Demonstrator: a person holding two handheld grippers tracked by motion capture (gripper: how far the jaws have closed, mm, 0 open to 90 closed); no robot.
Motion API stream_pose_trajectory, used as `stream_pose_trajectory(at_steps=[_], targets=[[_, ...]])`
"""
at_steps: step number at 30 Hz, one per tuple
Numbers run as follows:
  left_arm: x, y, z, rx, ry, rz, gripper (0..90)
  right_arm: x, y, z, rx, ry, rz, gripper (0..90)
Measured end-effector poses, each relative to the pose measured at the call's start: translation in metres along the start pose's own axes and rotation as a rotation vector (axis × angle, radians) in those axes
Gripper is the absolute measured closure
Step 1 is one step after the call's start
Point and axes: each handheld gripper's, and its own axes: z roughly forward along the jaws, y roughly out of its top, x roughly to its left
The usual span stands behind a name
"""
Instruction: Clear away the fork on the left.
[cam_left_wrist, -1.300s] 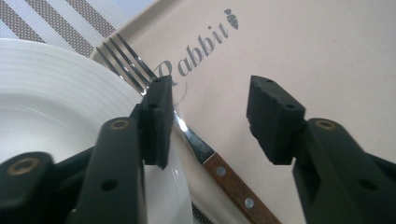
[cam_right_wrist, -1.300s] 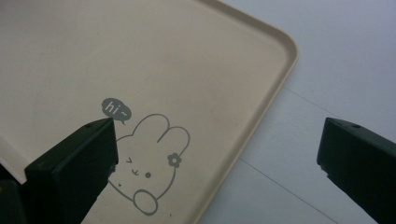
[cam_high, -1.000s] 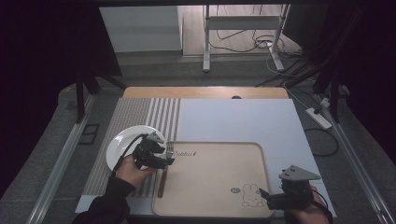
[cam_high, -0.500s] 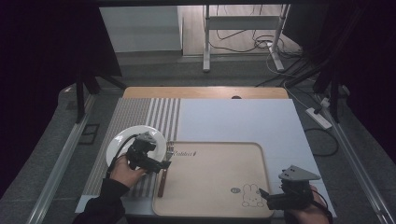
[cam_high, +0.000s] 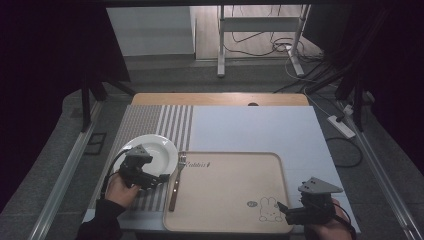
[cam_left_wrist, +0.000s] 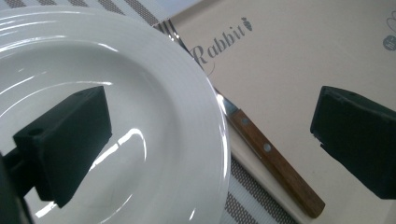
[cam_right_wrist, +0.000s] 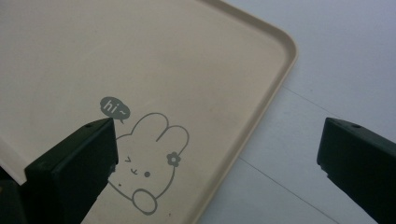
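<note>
Dim room, pale counter (cam_high: 260, 127): the fork (cam_high: 176, 180) lies just left of the tray (cam_high: 230, 220). Left gripper (cam_high: 159, 178), jaws just released, empty. Fork's stiff, light, slippery; grab its wooden handle.

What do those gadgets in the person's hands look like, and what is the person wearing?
Each hand holds a black, blocky tool: the left gripper and the right gripper. Both carry a grey three-cornered plate on top and end in two chunky black jaws with small holes. A black cable loops from the left one. A dark sleeve covers the left forearm.
</note>
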Motion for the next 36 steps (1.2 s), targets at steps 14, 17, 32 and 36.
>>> stream_pose_trajectory(at_steps=[14, 17, 32, 36], targets=[[0.000, -0.028, -0.025, -0.036, 0.025, -0.042, 0.0, 0.000, -0.001, 0.000, 0.005, -0.011, 0.012, 0.0], [0.000, -0.034, -0.029, -0.047, 0.023, -0.056, 0.0, 0.000, -0.001, 0.000, 0.005, -0.013, 0.014, 0.0], [-0.002, -0.063, -0.051, -0.082, 0.030, -0.102, 0.0, 0.000, 0.000, 0.000, 0.008, -0.020, 0.020, 0.0], [-0.003, -0.071, -0.056, -0.089, 0.035, -0.109, 0.0, -0.001, 0.000, 0.000, 0.013, -0.021, 0.021, 0.0]])
